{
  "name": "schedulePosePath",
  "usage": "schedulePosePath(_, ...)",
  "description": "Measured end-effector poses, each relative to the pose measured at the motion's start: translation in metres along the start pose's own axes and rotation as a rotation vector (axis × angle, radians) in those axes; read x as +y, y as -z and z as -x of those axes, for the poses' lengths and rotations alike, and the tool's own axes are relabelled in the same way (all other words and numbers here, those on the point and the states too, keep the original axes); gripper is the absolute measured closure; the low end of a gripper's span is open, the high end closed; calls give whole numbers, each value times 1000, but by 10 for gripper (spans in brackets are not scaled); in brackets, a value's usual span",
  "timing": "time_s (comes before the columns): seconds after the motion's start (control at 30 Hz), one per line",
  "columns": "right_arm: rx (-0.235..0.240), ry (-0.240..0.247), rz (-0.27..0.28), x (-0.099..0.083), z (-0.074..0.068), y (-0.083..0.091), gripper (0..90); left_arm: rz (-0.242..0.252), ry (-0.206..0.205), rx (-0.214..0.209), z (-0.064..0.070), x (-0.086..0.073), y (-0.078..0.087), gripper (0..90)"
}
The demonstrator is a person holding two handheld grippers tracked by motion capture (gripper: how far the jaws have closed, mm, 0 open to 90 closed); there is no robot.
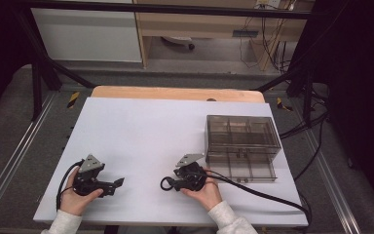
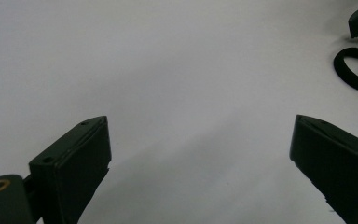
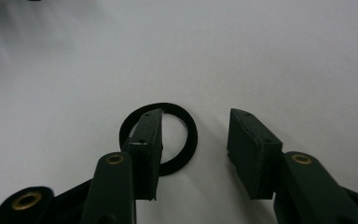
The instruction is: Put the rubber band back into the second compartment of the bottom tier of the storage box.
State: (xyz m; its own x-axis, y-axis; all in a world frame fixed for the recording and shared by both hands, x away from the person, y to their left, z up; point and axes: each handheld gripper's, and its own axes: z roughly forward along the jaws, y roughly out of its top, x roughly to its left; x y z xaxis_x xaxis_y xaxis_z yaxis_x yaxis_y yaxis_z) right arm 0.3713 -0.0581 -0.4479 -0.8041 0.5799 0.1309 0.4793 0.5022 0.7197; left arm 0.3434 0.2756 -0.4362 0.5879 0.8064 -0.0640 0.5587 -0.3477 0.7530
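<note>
Right gripper [image 3: 193,140] spread over black ring [image 3: 189,135], one jaw planted inside the loop, lower centre of frame. Could pinch only one thin edge and flick it away. Left gripper [image 2: 200,154] wide open, idle.

Black ring [image 3: 186,140] under one of the parted fingers [image 3: 147,140].

A white rectangular sheet [image 1: 141,141] covers a light wooden tabletop [image 1: 175,92] that stands on grey carpeted floor [image 1: 9,126]. A black metal frame [image 1: 39,73] surrounds the table. Beyond it stand a white cabinet [image 1: 87,34] and a pale wooden desk [image 1: 199,24] with loose hanging cables [image 1: 268,44]. Lighting is even.
</note>
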Motion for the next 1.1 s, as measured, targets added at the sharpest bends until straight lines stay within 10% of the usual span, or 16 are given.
schedulePosePath(1.1, 14, -47, -32, -1, 0, -1, 815, -3, -8, 6, 1, 0, 0, 53)
